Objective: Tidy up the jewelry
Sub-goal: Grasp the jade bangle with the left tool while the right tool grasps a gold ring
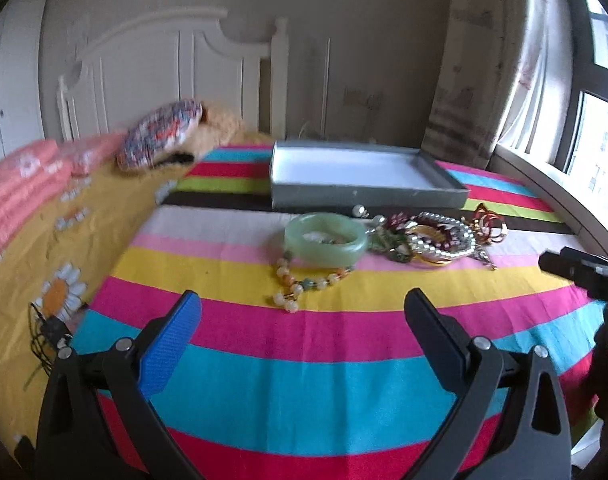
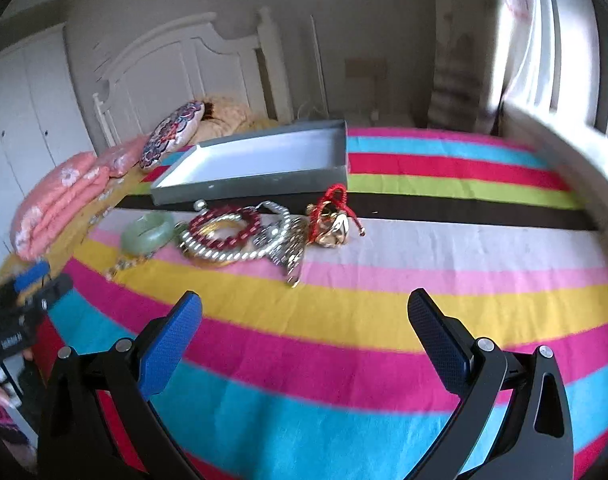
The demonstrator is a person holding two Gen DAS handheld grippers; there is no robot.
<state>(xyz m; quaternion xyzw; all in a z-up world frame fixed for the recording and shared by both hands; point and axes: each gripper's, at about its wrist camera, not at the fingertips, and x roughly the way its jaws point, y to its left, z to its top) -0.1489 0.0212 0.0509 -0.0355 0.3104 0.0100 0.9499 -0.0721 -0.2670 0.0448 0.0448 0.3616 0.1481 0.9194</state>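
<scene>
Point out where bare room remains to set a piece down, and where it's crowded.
Free: the grey box shows only bare white floor; the striped cloth between both open claws and the jewelry pile, and right of the red-cord piece. Crowded: from the green bangle to that cord, pieces touching along the box front.

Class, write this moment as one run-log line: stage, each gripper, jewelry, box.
stage: start | left gripper: open, empty | right gripper: open, empty | jewelry pile: on striped blanket, before box | grey box: empty

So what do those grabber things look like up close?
Each is a black plastic claw with two fingers, silver screws at the joints and bumpy blue pads on the inside. The left gripper and the right gripper look alike. One body carries small white lettering, too blurry to read.
</scene>
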